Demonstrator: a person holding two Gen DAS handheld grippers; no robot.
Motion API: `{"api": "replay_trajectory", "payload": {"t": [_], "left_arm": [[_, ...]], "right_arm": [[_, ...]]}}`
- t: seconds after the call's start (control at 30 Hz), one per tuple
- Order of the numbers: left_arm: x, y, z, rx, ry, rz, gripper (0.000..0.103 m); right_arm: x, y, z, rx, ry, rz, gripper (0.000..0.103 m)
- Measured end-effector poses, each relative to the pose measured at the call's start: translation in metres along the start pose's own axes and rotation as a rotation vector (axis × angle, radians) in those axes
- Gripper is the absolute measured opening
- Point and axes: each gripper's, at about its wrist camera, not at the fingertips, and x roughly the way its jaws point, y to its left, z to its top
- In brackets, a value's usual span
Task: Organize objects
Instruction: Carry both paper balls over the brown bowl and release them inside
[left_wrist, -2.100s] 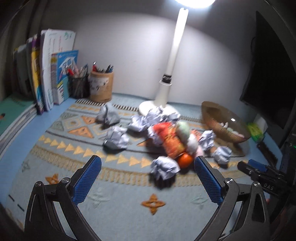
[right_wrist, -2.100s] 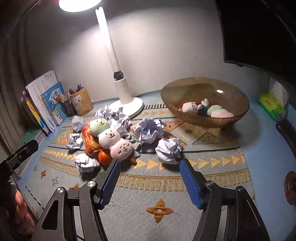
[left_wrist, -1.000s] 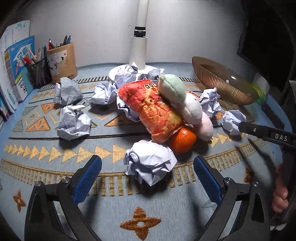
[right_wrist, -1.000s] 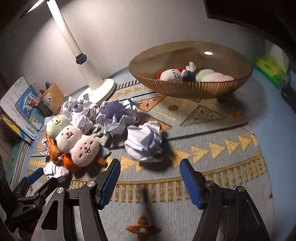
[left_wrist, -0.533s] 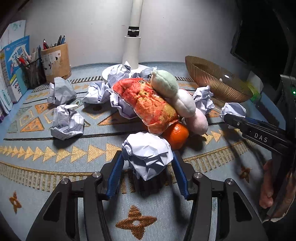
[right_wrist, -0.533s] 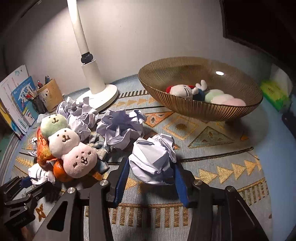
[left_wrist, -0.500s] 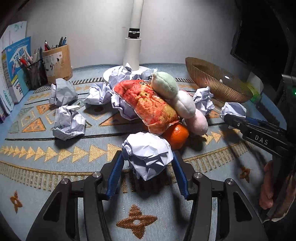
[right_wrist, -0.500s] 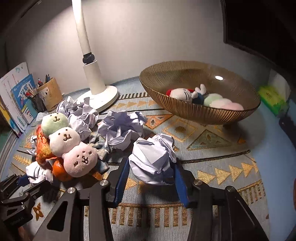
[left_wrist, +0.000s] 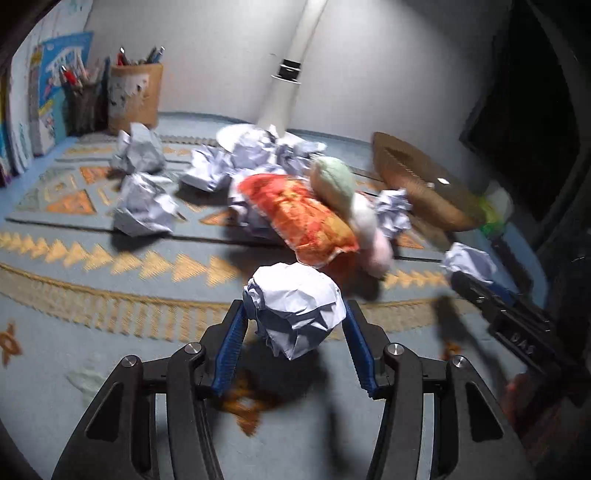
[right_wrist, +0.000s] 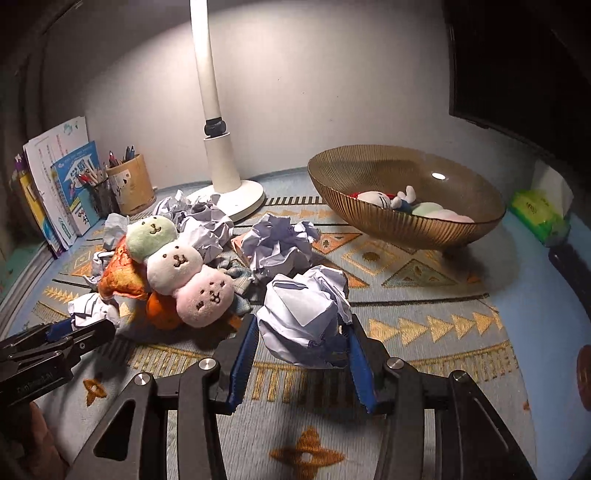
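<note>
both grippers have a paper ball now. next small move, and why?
Probably lift both clear of the mat. The left gripper is clamped on a crumpled paper ball, and the right gripper on another paper ball. No bin for paper is in view, so the drop spot is unclear.

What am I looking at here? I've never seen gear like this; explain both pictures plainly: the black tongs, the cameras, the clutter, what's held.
There is no robot: a person holds a hand-held clamp in each hand, each with two blue-padded fingers and a camera looking forward along them. One picture comes from the left gripper, the other from the right gripper. Each is shut on a crumpled paper ball: the left ball, the right ball. On the patterned mat lie more paper balls, a three-headed plush toy, an orange snack bag, a white lamp and a ribbed bowl holding small plush toys.
</note>
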Motion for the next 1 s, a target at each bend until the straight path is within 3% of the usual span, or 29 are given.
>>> {"api": "replay_trajectory", "payload": {"t": [0.1, 0.23, 0.5, 0.67, 0.83, 1.0], "left_arm": [[0.004, -0.026, -0.007, 0.046, 0.025, -0.018, 0.050], [0.004, -0.062, 0.007, 0.123, -0.003, -0.032, 0.050], [-0.009, -0.097, 0.062, 0.152, -0.088, -0.079, 0.050], [-0.012, -0.131, 0.110, 0.243, -0.170, -0.061, 0.050], [0.034, -0.154, 0.151, 0.240, -0.142, -0.038, 0.051], [0.101, -0.170, 0.170, 0.218, -0.040, 0.010, 0.055]], "right_arm": [[-0.011, -0.009, -0.006, 0.037, 0.012, 0.019, 0.046], [-0.021, -0.024, 0.001, 0.065, 0.006, 0.016, 0.046], [-0.034, -0.066, 0.021, 0.130, -0.025, 0.017, 0.046], [-0.041, -0.091, 0.053, 0.179, -0.052, 0.051, 0.046], [-0.038, -0.123, 0.103, 0.253, -0.111, -0.002, 0.046], [0.009, -0.147, 0.137, 0.325, -0.042, -0.069, 0.046]]}}
